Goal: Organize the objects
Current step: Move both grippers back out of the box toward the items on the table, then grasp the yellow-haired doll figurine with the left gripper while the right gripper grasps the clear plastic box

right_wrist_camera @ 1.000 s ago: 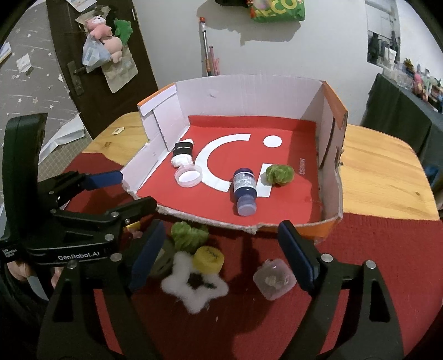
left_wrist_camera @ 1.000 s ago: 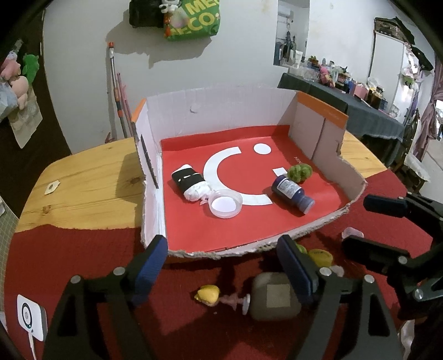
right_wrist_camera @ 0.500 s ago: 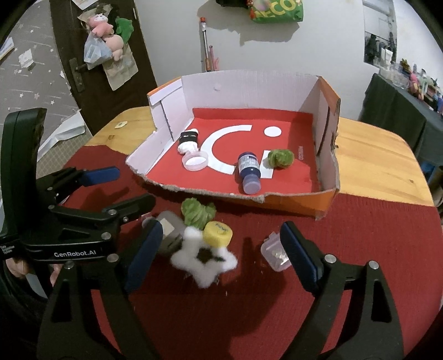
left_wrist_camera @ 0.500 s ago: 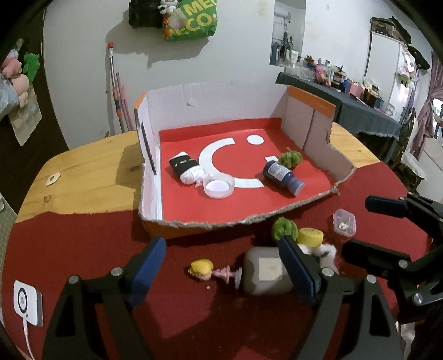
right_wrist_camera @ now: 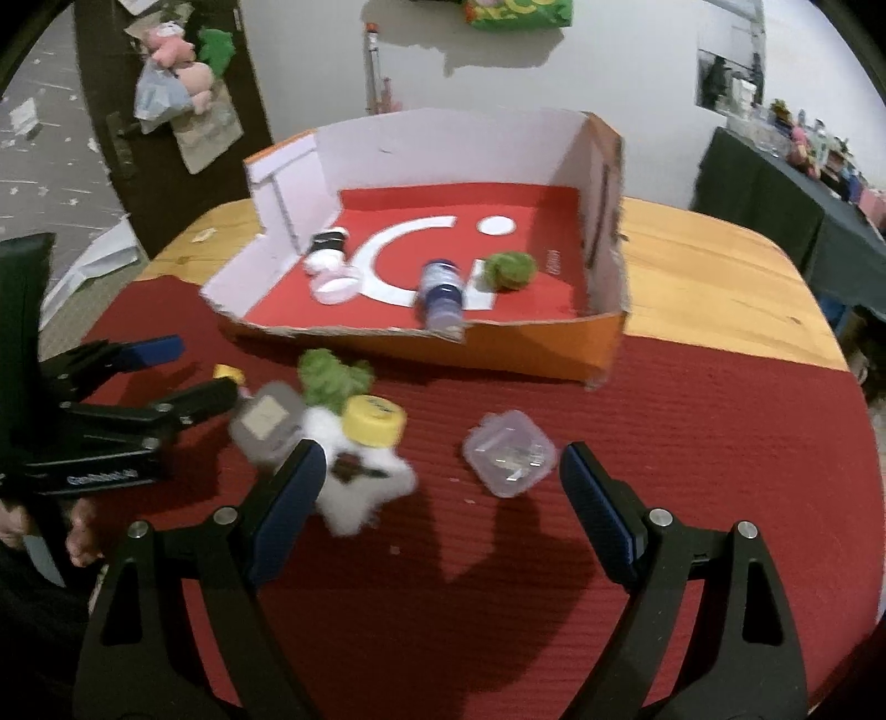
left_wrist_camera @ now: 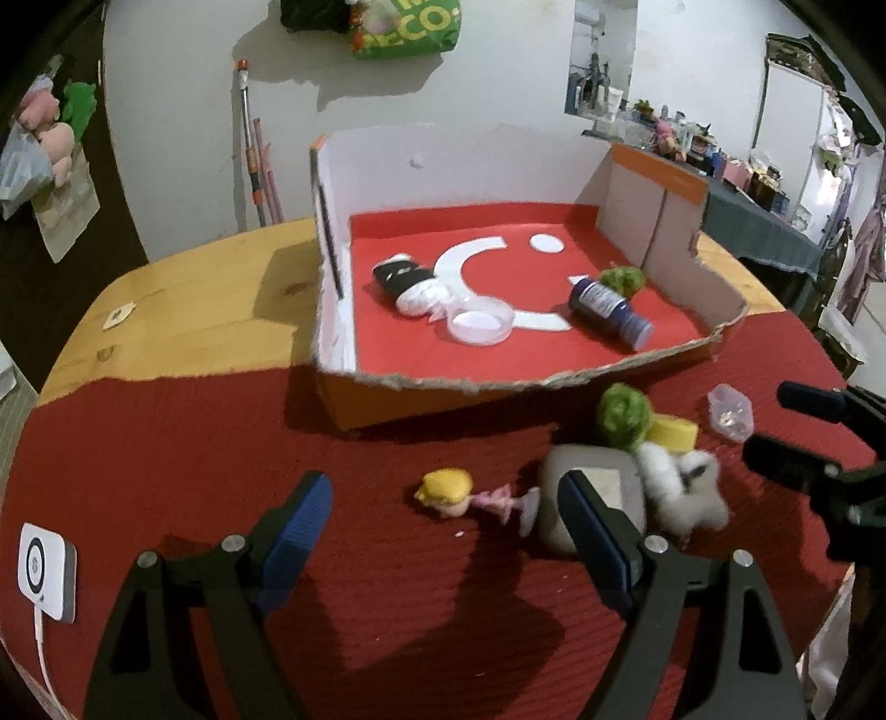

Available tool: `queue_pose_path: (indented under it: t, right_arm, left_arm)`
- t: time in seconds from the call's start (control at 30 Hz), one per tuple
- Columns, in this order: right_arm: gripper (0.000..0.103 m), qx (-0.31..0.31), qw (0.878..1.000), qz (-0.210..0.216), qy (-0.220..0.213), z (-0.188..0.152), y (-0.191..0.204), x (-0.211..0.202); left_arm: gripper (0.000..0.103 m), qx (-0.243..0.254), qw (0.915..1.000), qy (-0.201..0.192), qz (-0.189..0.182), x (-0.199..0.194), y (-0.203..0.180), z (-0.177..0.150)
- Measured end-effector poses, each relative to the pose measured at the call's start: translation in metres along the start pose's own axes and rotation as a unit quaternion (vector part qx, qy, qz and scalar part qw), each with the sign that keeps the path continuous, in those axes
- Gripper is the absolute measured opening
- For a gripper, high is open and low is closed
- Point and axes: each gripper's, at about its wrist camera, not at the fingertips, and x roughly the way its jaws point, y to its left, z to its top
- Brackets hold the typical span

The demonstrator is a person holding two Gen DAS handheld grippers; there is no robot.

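Red cloth [left_wrist_camera: 166, 443] bears our blurred grey pouch [left_wrist_camera: 603, 487], both grippers [left_wrist_camera: 443, 531] [right_wrist_camera: 437, 487] wide open, empty.

Box [left_wrist_camera: 664, 191] at rear, on table [left_wrist_camera: 194, 310]. Inside: bottle [left_wrist_camera: 609, 313], dish [left_wrist_camera: 479, 327]. In front, on cloth [left_wrist_camera: 166, 443]: doll [left_wrist_camera: 465, 493], cap [right_wrist_camera: 372, 421], case [right_wrist_camera: 509, 459].

wall: green bag [left_wrist_camera: 407, 27] | door: plush toys [right_wrist_camera: 183, 52] | cloth edge: white device [left_wrist_camera: 45, 570] | side table [left_wrist_camera: 775, 232]

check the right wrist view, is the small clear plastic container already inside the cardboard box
No, the small clear plastic container sits on the red cloth outside the cardboard box, in front of the open right gripper.
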Motion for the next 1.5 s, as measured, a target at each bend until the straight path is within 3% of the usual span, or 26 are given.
queue_pose_path:
  t: [0.2,0.8,0.93,1.0,1.07,1.17,1.23,1.5]
  right_arm:
    - [0.086,0.017,1.000,-0.019,0.014,-0.003,-0.016,0.013]
    - [0.078,0.017,0.999,-0.012,0.027,-0.002,-0.017,0.034]
    - [0.078,0.014,0.999,-0.014,0.027,-0.001,-0.017,0.036]
    - [0.069,0.012,0.999,-0.020,0.025,-0.001,-0.016,0.036]
    - [0.056,0.008,0.999,-0.029,0.022,-0.001,-0.016,0.036]
    - [0.041,0.009,0.999,-0.030,0.020,-0.001,-0.017,0.035]
    - [0.041,0.010,0.999,-0.024,0.018,-0.001,-0.016,0.034]
    - [0.041,-0.001,1.000,-0.003,0.002,0.003,-0.003,0.021]
  left_arm:
    - [0.085,-0.007,1.0000,0.002,-0.002,0.002,0.006,-0.004]
    - [0.085,0.023,0.9996,0.000,-0.014,-0.004,0.001,-0.013]
    - [0.085,0.019,0.9997,0.015,0.001,0.009,0.005,-0.012]
    - [0.085,0.011,0.9996,0.024,-0.001,0.016,0.008,-0.012]
    - [0.083,0.013,0.9997,0.021,-0.003,0.016,0.007,-0.011]
    - [0.069,0.015,0.9997,0.018,-0.007,0.015,0.005,-0.009]
    - [0.052,0.015,0.9996,0.017,-0.014,0.014,0.004,-0.008]
    - [0.051,0.000,0.9993,0.011,-0.037,0.002,0.007,-0.007]
